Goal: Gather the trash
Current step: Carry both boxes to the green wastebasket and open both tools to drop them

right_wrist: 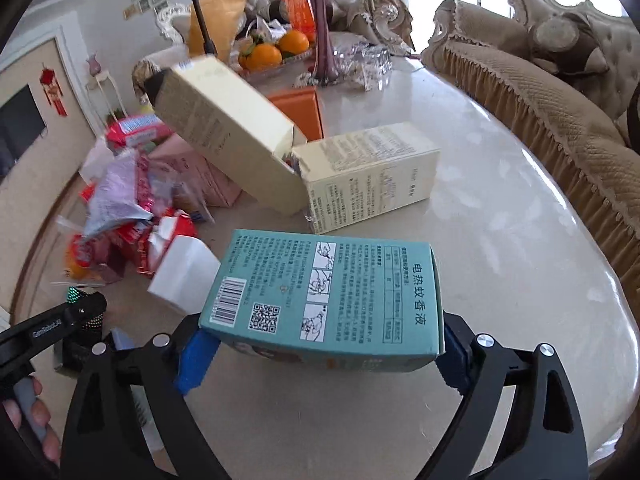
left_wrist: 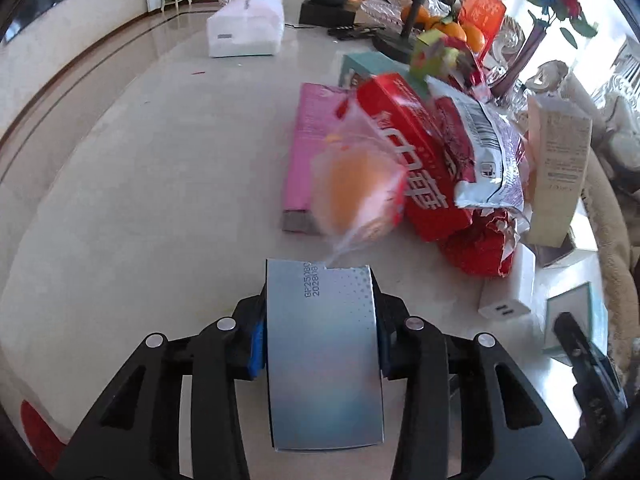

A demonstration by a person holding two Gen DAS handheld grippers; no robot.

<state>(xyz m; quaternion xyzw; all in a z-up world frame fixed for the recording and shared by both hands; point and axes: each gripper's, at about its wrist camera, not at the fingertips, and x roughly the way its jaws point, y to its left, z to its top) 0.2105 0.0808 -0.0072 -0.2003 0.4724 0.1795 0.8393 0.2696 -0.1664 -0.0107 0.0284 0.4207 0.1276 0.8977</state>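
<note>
Both grippers carry trash: left gripper [left_wrist: 322, 344] clamps a silver box [left_wrist: 322, 360], right gripper [right_wrist: 320, 356] clamps a teal mosquito-liquid box [right_wrist: 324, 296]. Better keep both grips firm and put them beside the wrapper pile [left_wrist: 440, 160].

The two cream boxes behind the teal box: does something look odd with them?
Yes. One cream box is tilted, its open end propped against the cream box lying flat on the table.

From the left wrist view, bare glossy marble tabletop [left_wrist: 140, 184] lies open from 9 to 12 o'clock. A heap of red wrappers and cartons [left_wrist: 432, 160] blocks 1 to 3 o'clock. From the right wrist view, two cream cardboard boxes [right_wrist: 360, 172] stand at 12 o'clock; 1 to 3 o'clock is open.
</note>
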